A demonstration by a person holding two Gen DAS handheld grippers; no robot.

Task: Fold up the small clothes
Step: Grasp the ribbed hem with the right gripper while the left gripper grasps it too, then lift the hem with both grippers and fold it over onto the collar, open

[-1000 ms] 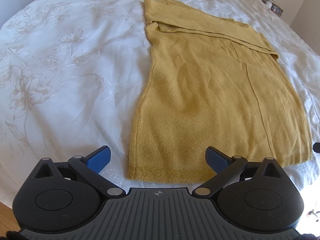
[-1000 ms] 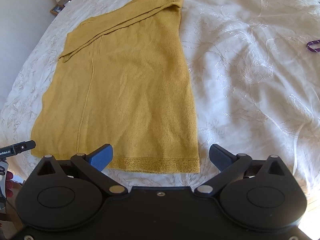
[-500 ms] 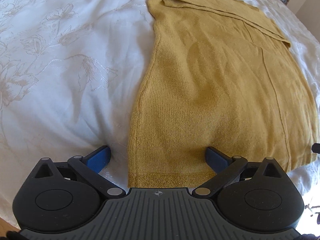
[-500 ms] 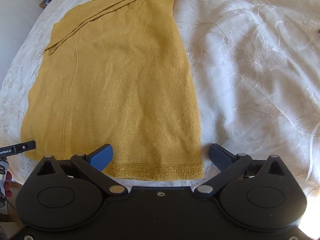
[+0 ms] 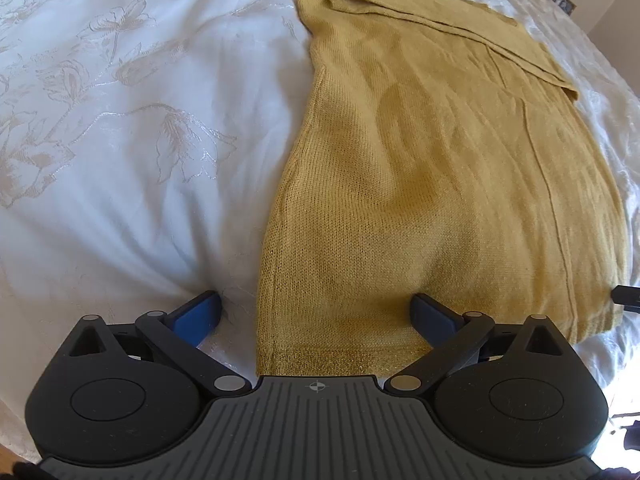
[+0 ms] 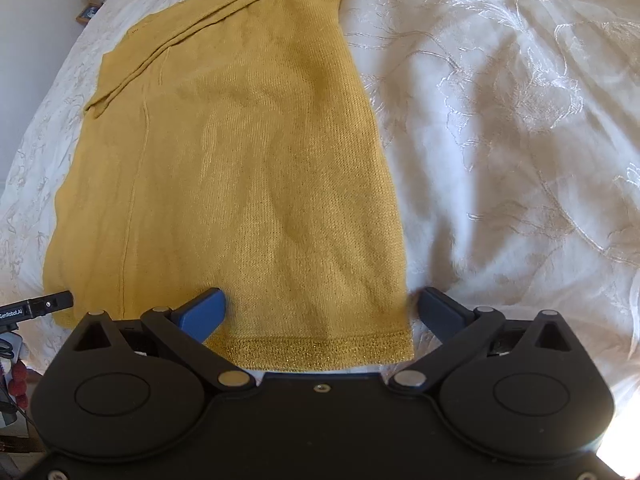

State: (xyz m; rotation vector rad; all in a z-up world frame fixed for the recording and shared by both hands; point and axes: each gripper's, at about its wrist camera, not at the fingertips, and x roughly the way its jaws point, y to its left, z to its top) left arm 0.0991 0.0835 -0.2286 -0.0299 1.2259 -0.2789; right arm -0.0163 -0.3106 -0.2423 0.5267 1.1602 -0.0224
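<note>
Mustard knit top [image 5: 420,168] lies flat on white bedspread [image 5: 120,140]. Both grippers — left [image 5: 316,312], right [image 6: 320,308] — spread wide, straddling hem corners at 6 o'clock.

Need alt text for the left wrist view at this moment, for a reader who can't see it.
The left claw, open, straddles the near left hem corner of a mustard-yellow knit garment lying flat on a white bedspread embroidered with flowers. One blue finger rests on the bedspread, the other on the knit; a sleeve is folded across the far end.
</note>
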